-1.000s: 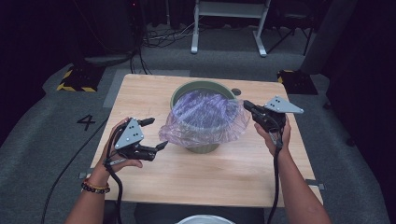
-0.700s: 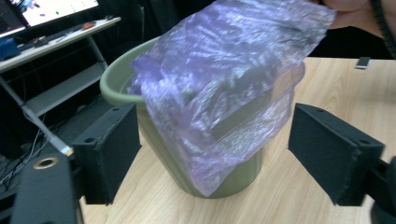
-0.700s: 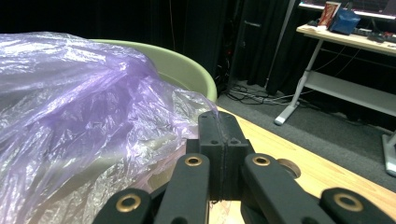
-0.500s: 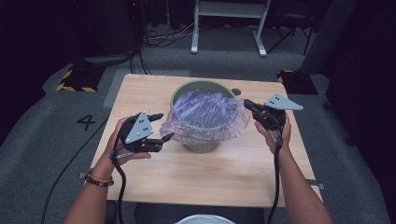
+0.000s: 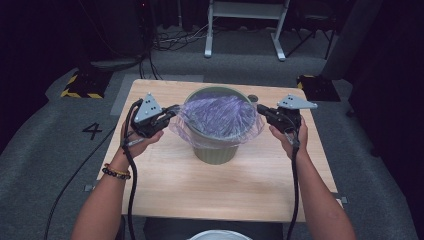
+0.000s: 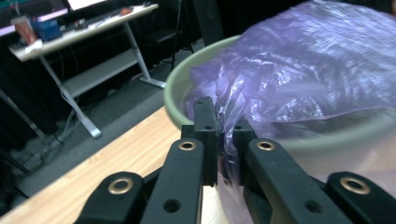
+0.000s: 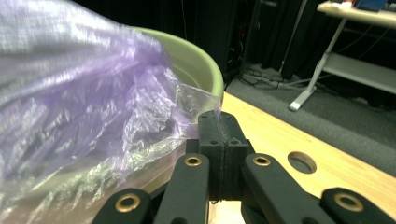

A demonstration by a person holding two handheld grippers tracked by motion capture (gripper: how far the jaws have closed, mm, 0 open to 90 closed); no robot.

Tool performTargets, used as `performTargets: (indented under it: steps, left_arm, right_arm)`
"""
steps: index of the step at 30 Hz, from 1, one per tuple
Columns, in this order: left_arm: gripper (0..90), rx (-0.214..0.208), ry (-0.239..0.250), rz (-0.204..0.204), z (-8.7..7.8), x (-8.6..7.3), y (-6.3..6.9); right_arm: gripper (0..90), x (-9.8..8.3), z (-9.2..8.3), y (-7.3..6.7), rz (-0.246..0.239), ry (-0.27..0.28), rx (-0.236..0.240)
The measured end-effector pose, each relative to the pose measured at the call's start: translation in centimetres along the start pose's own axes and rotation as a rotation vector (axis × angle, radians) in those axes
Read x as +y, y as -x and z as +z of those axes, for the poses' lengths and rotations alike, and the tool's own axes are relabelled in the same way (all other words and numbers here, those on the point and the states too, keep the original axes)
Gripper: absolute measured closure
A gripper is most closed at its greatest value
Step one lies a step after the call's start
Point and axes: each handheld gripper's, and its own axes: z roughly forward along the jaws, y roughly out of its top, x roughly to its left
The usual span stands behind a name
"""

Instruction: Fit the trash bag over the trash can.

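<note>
At bin (image 5: 220, 150), left tool (image 5: 175, 109) newly on bag (image 5: 220, 117)

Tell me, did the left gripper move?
Yes. The left gripper moved up the table to the bucket, clamping the purple bag.

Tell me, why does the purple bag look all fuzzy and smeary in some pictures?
In the left gripper view the purple bag is smeared by blur along its top, while the black jaws stay sharp; in the right gripper view the bag is soft at the upper left; in the high view it is dim, and the room behind is dark.
</note>
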Motion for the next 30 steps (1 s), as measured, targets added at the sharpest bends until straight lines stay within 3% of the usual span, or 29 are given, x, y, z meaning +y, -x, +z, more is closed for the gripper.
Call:
performTargets:
  steps: [6, 12, 19, 24, 28, 30]
  left_arm:
    - [89.4, 0.066, -0.075, -0.073, 2.6, -0.6, -1.7]
    - [89.6, 0.054, -0.153, -0.167, 5.2, -2.2, -2.9]
    - [89.6, 0.024, -0.244, -0.201, 7.5, -4.3, -3.0]
    - [89.6, 0.012, -0.292, -0.206, 8.3, -5.6, -2.7]
    - [89.7, -0.011, -0.290, -0.221, 8.4, -6.4, -2.6]
    - [89.7, -0.016, -0.304, -0.207, 8.5, -6.7, -2.4]
  right_arm:
    - [90.0, -0.4, 1.1, 0.8, 0.027, -0.032, -0.016]
    - [90.0, -1.5, 1.9, 1.8, 0.073, -0.066, -0.026]
    - [90.0, -3.3, 2.9, 2.9, 0.137, -0.106, -0.001]
    - [90.0, -4.3, 3.5, 3.0, 0.147, -0.140, 0.017]
    - [90.0, -5.0, 3.8, 2.9, 0.154, -0.155, 0.030]
    - [90.0, -5.3, 3.8, 2.9, 0.156, -0.160, 0.041]
